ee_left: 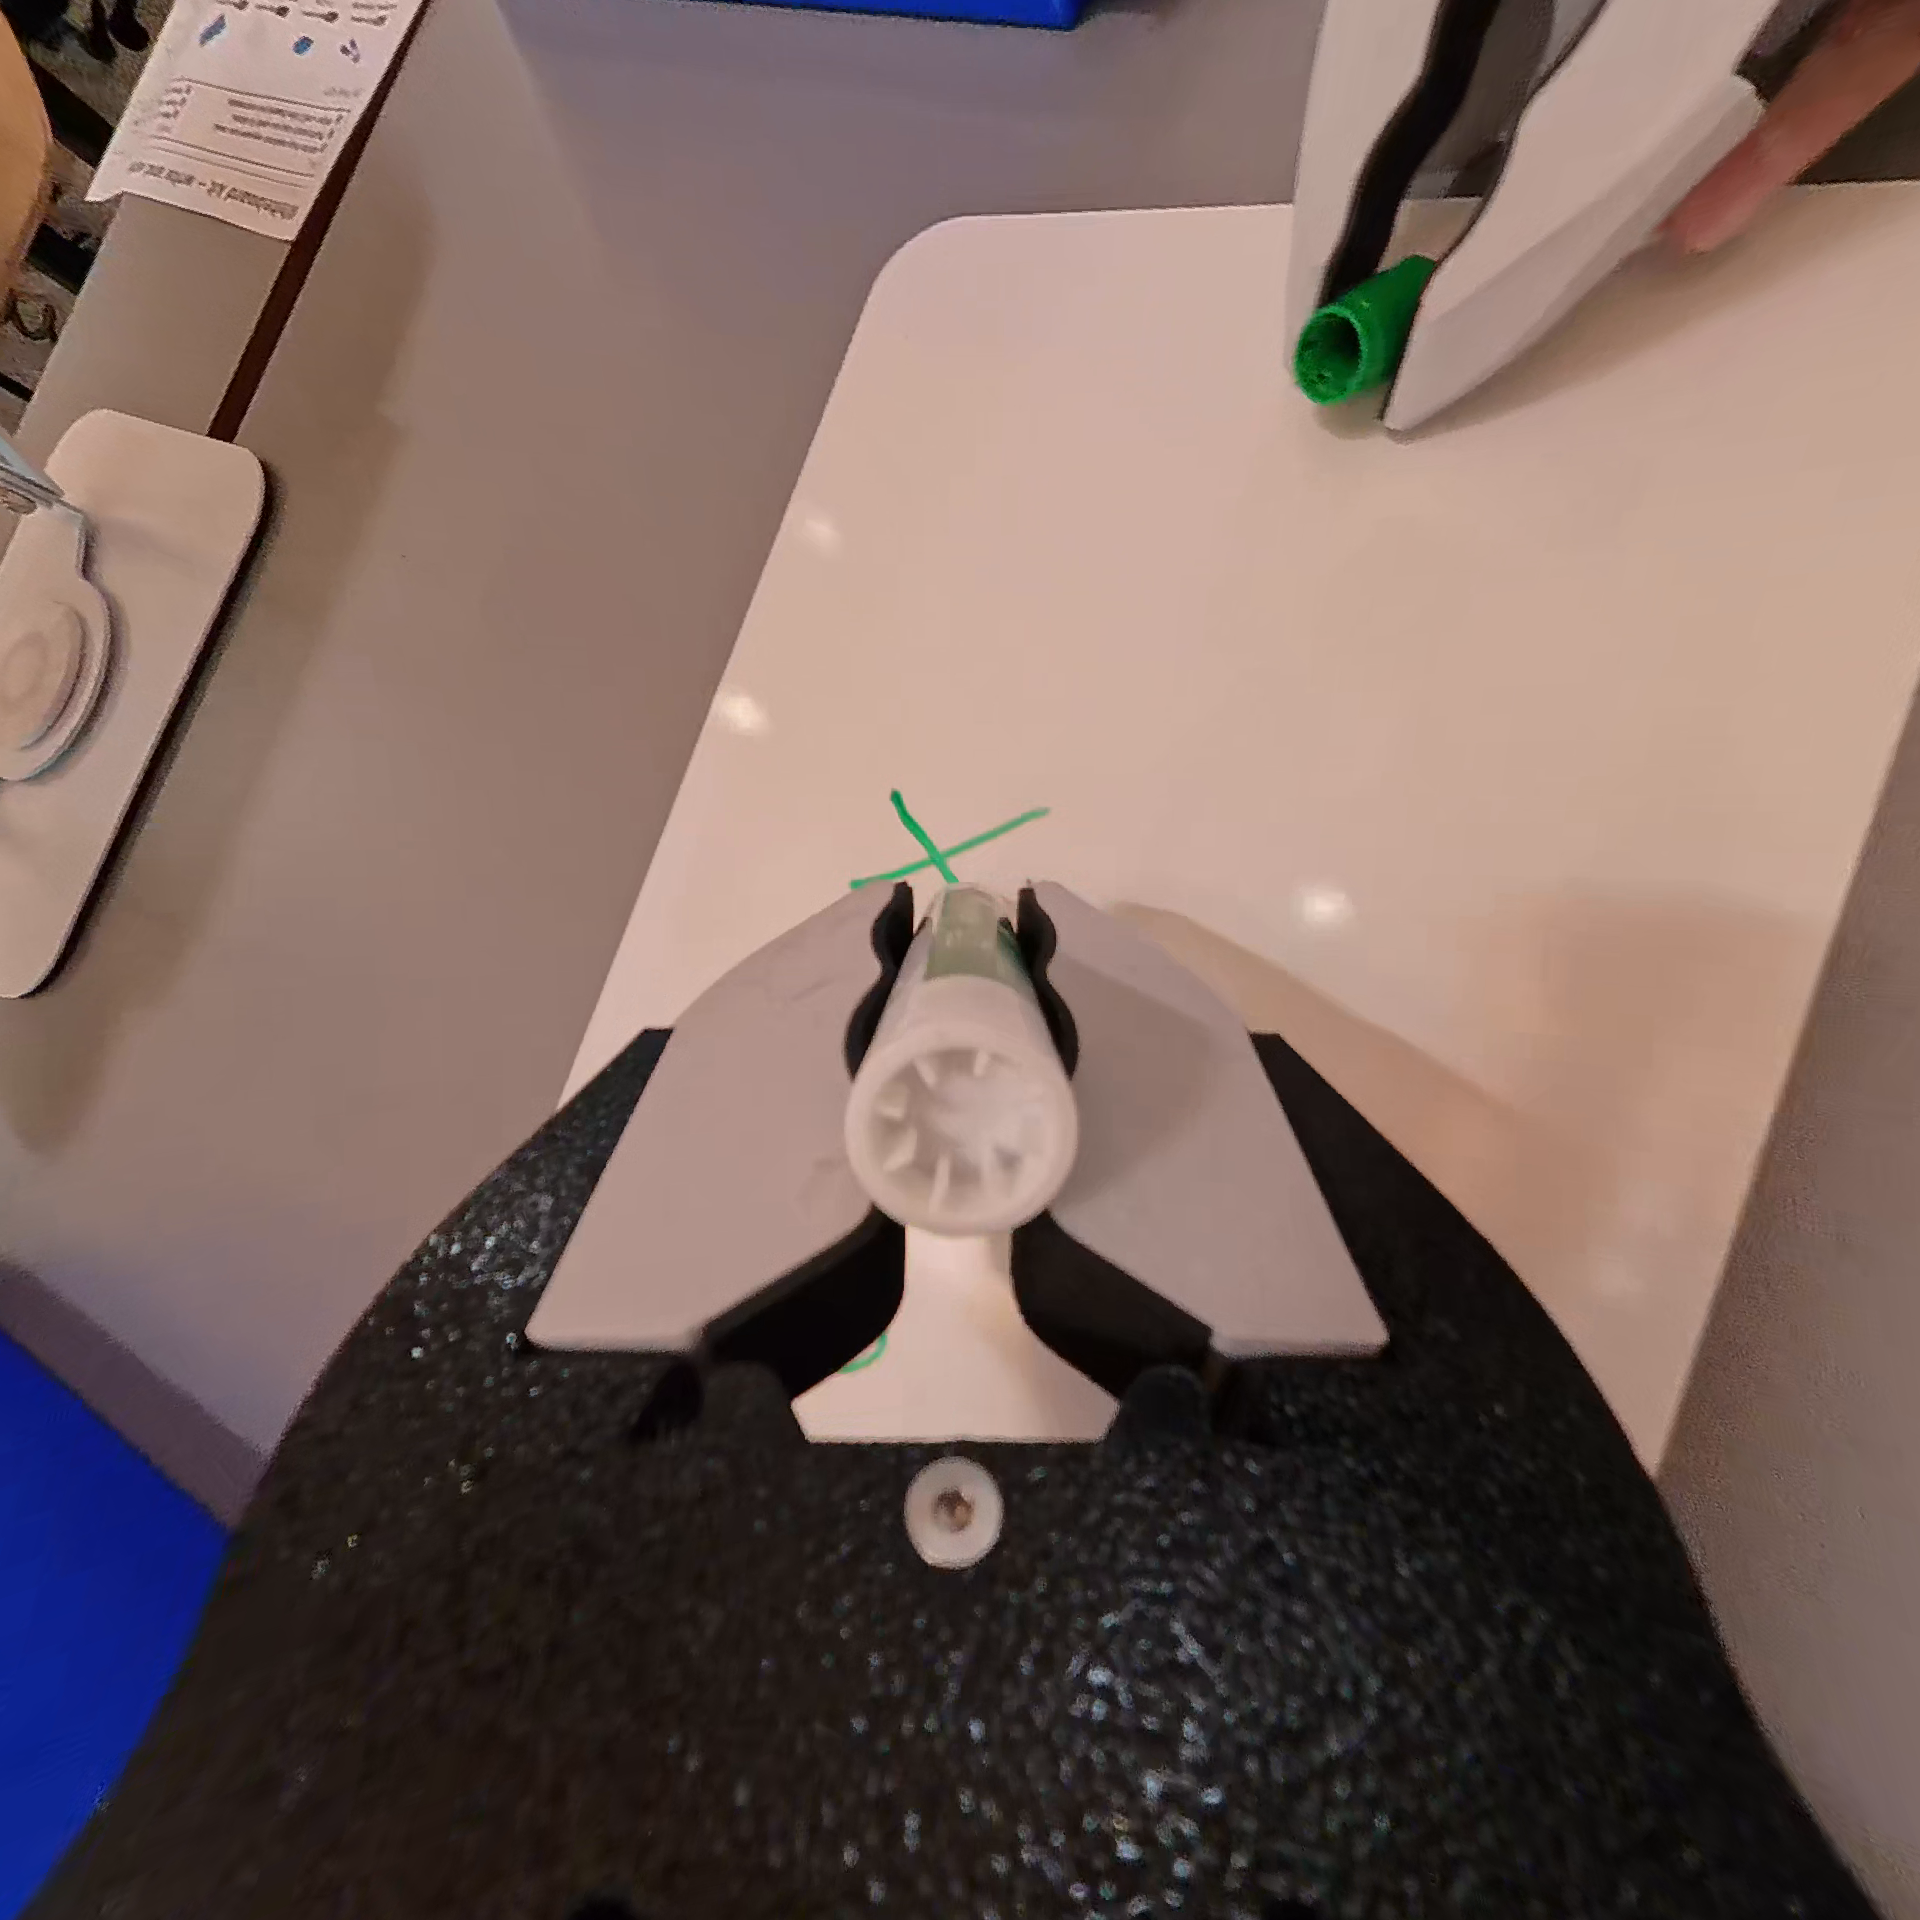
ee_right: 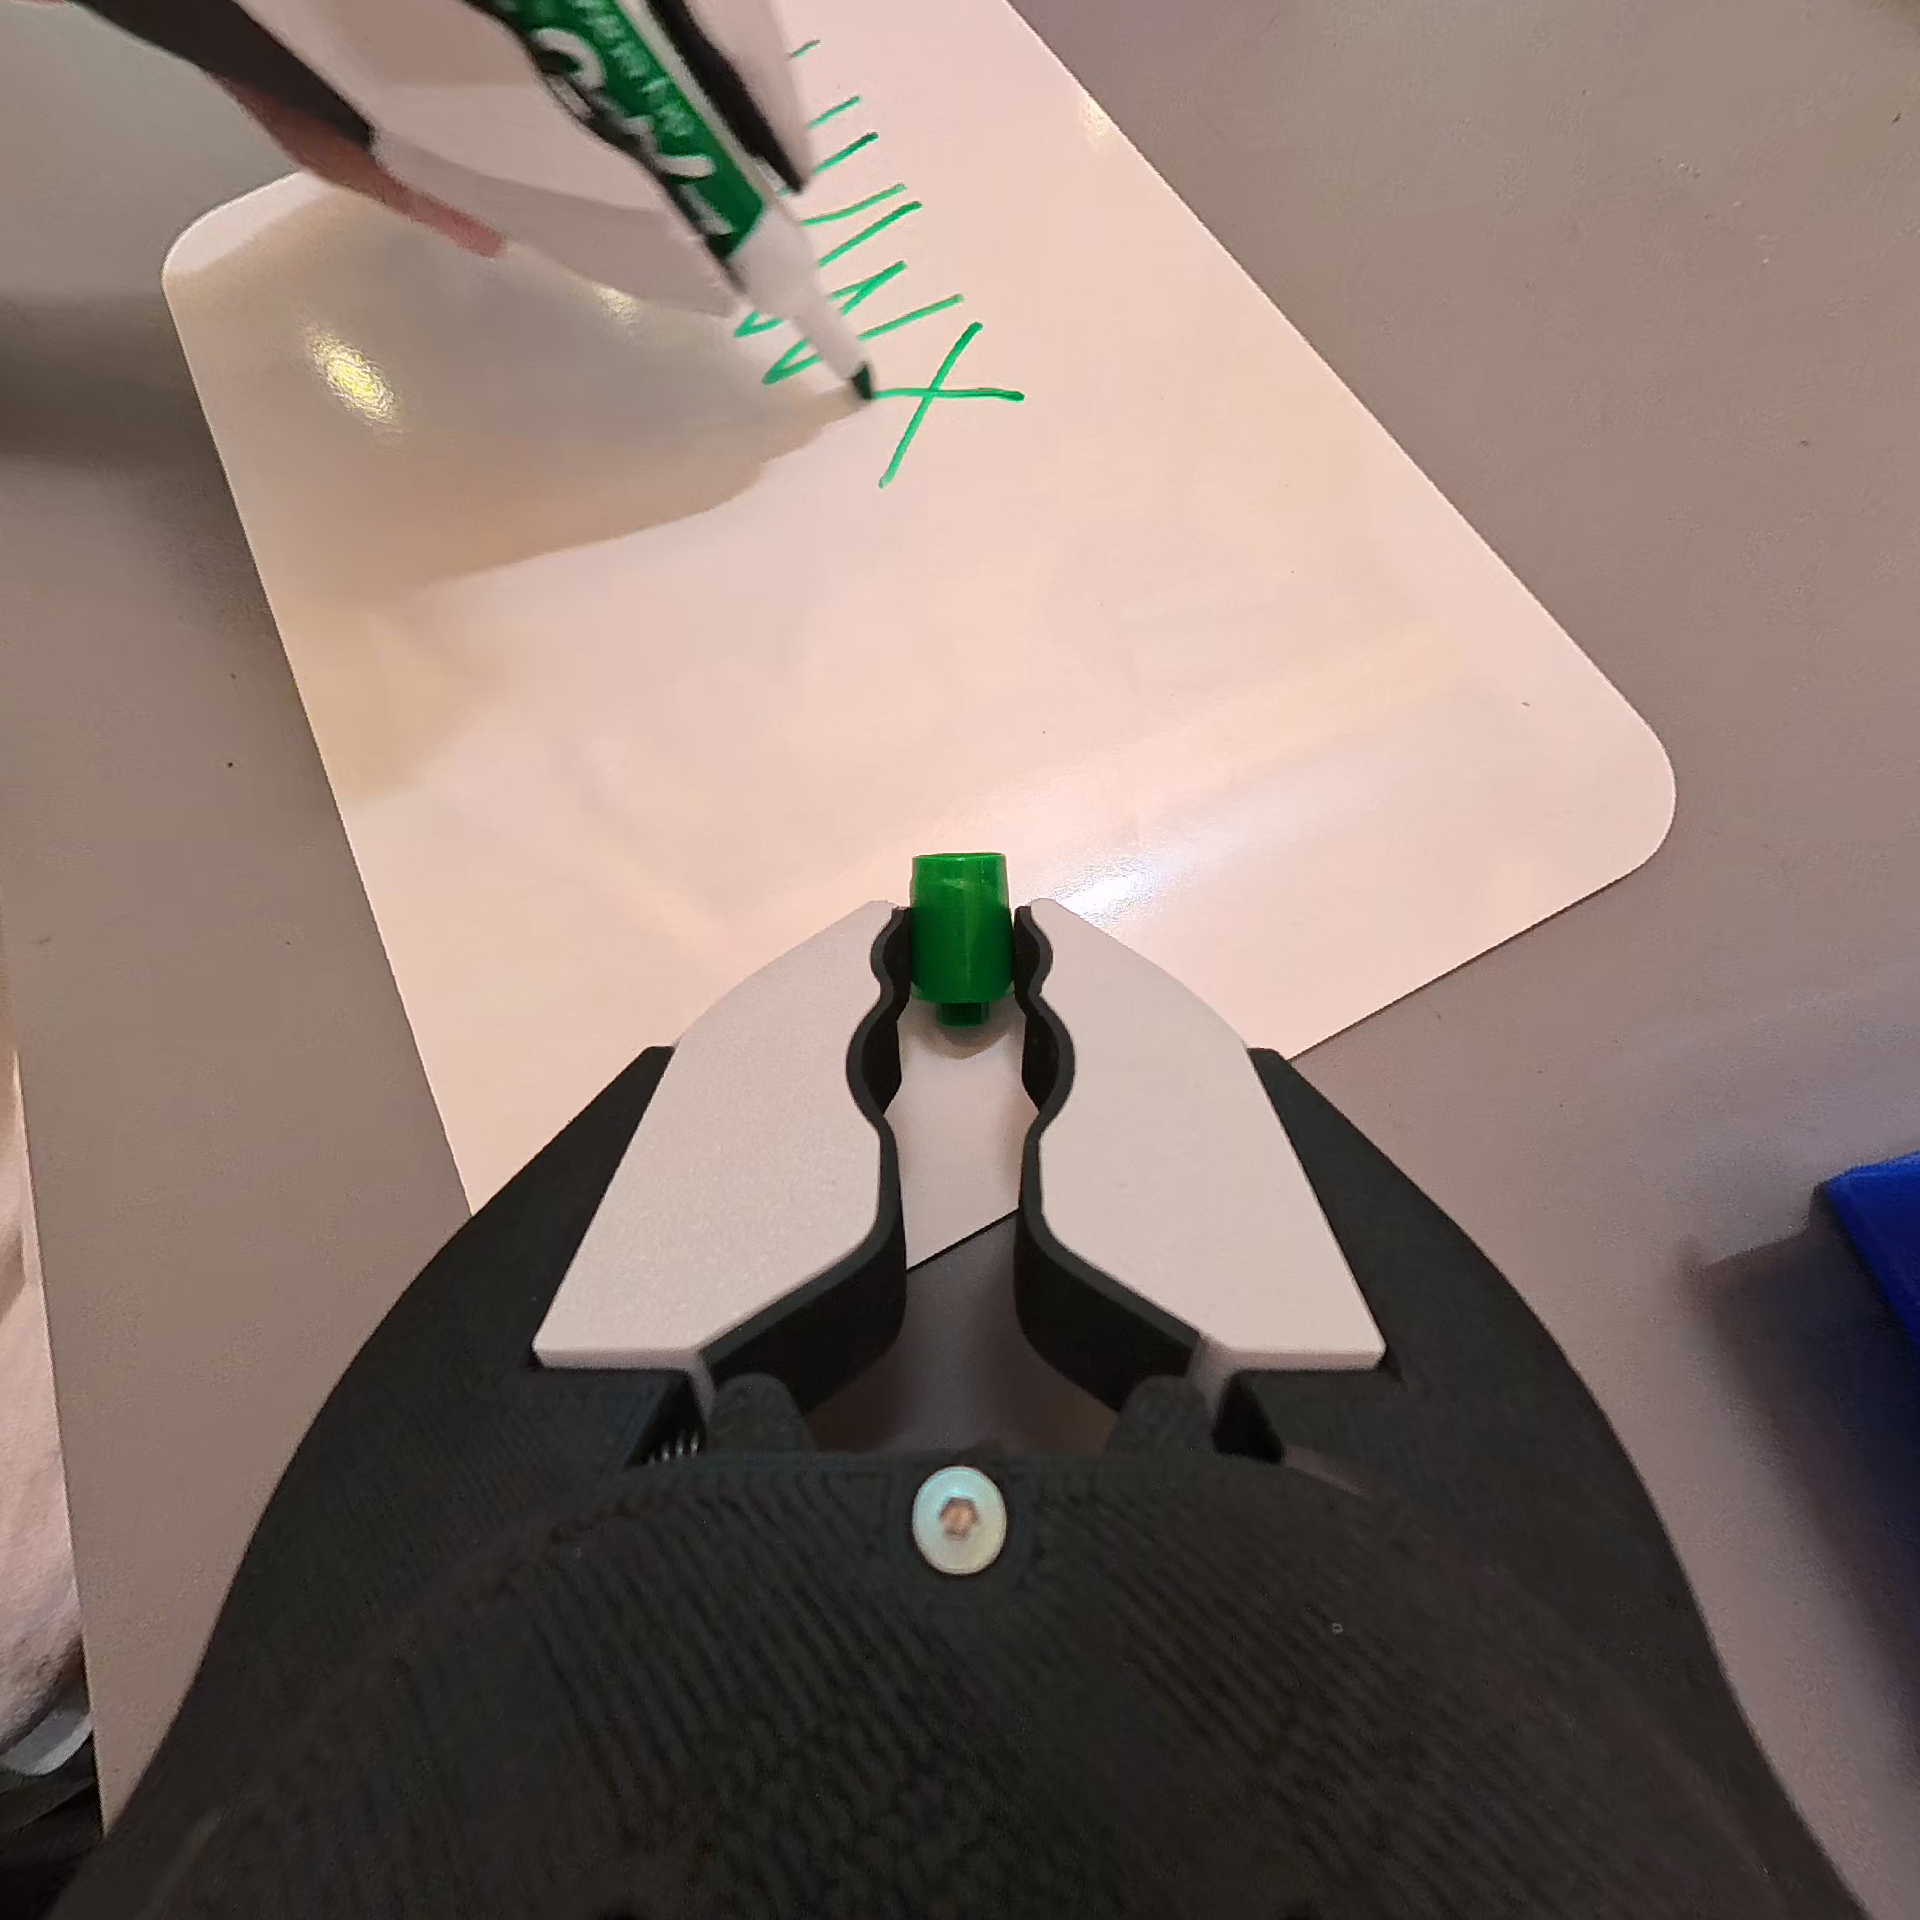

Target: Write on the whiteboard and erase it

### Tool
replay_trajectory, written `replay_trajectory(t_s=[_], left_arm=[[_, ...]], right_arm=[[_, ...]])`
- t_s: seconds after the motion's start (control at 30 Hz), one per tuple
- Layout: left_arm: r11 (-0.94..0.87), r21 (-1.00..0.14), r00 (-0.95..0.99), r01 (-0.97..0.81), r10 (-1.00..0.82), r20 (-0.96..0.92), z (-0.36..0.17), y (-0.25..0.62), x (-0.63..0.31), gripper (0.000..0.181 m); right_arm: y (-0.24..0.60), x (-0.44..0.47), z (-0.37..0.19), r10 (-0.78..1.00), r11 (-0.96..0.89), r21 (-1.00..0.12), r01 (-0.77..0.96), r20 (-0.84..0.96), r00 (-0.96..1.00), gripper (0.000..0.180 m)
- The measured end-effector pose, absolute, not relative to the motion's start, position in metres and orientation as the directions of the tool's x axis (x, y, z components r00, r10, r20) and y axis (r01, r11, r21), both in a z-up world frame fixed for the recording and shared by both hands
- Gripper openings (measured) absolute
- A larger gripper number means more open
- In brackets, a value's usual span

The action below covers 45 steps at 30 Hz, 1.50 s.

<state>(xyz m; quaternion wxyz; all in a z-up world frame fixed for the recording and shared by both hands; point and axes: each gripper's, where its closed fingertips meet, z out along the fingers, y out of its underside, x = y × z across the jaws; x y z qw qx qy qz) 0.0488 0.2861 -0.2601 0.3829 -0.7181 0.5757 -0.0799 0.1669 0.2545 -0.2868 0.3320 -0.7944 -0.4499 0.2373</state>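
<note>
the left gripper (ee_left: 964,899) is clamped on a marker (ee_left: 961,1070), whose tip touches the whiteboard (ee_right: 1143,644) beside a crossed green stroke (ee_right: 930,400) at the near end of a row of green marks (ee_right: 852,197). the right gripper (ee_right: 961,914) pinches the green cap (ee_right: 961,935) just above the board's other end. the board lies flat on a grey table (ee_right: 1558,312). off the board's edge sits a pale pad (ee_left: 135,665), possibly the eraser, and a printed sheet (ee_left: 260,94) farther off.
</note>
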Motion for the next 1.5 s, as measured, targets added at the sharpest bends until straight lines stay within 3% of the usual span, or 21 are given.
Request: replay_trajectory(t_s=[0.23,0.4,0.93,1.27,1.5], left_arm=[[-0.056,-0.648,0.329,-0.76,-0.892,-0.309,-0.259,0.269,0.042,0.019],[-0.059,-0.769,0.384,-0.637,-0.889,-0.25,-0.236,0.278,0.062,0.019],[-0.049,-0.682,0.376,-0.73,-0.862,-0.341,-0.261,0.314,0.079,0.019],[-0.001,-0.676,0.32,-0.737,-0.881,-0.347,-0.26,0.295,0.098,0.019],[-0.028,-0.741,0.368,-0.671,-0.88,-0.3,-0.245,0.308,0.1,0.019]], right_arm=[[0.254,0.167,-0.287,0.872,-0.374,-0.741,0.558,-0.077,0.483,0.019],[0.254,0.167,-0.287,0.872,-0.374,-0.741,0.558,-0.077,0.483,0.019],[0.254,0.167,-0.287,0.873,-0.374,-0.741,0.558,-0.078,0.481,0.019],[0.254,0.167,-0.287,0.874,-0.373,-0.741,0.559,-0.077,0.481,0.019],[0.255,0.167,-0.287,0.873,-0.373,-0.741,0.558,-0.078,0.481,0.019]])
